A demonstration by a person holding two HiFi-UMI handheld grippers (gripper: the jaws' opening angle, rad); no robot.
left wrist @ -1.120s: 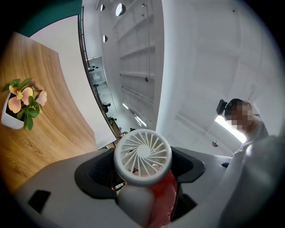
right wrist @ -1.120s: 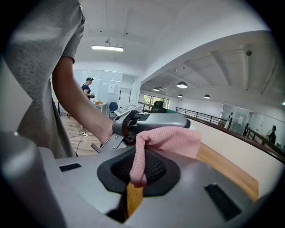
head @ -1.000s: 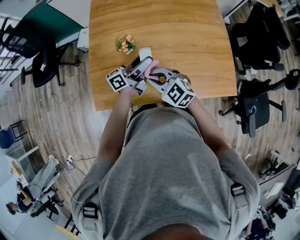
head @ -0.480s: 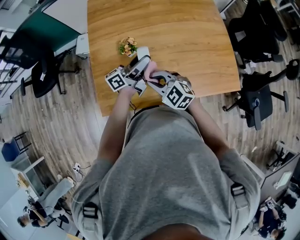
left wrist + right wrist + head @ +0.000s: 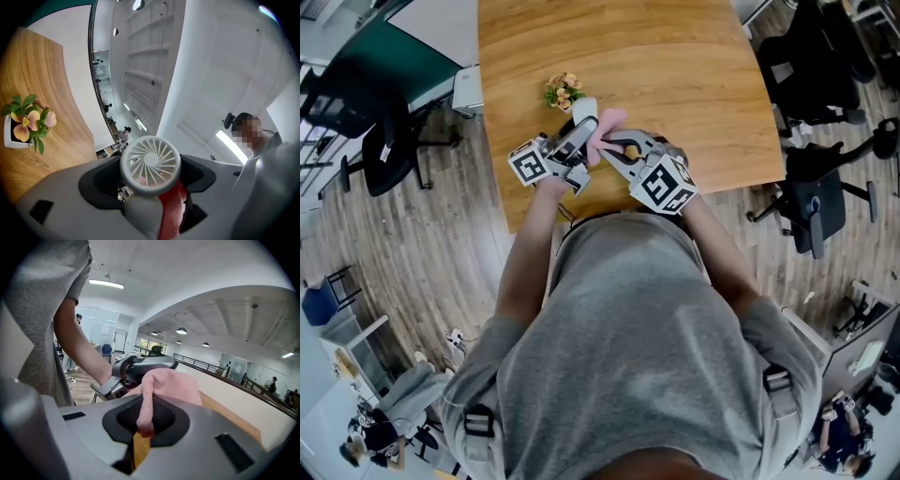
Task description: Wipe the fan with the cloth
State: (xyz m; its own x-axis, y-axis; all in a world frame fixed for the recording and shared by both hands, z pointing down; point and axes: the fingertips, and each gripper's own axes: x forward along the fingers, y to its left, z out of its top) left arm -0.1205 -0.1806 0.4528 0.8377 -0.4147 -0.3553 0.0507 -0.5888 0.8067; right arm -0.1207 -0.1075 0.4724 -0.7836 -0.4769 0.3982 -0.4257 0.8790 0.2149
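Head view, fan: the small white fan [image 5: 585, 110] is held up over the wooden table [image 5: 694, 84], just beside the flower pot [image 5: 564, 91], on the person's side of it.
Head view, left gripper: the left gripper [image 5: 577, 133] comes up at the fan from the side away from the flower pot.
Head view, cloth: the pink cloth [image 5: 607, 129] touches the fan on the side away from the flower pot, carried by the right gripper [image 5: 614, 150].
Left gripper view, grip: the jaws clamp the fan's handle, and the round grille stands above them. The flower pot is well off to the left. Pink shows through the ribs.
Right gripper view, grip: the jaws pinch a bunched fold of cloth, and the rest drapes forward against the left gripper.
Handling, fan: probably light, rigid plastic. The thin grille ribs look breakable, so the handle is the place to hold it.
Handling, cloth: soft and limp. It is best pinched at a gathered fold, leaving a loose pad for rubbing gently.
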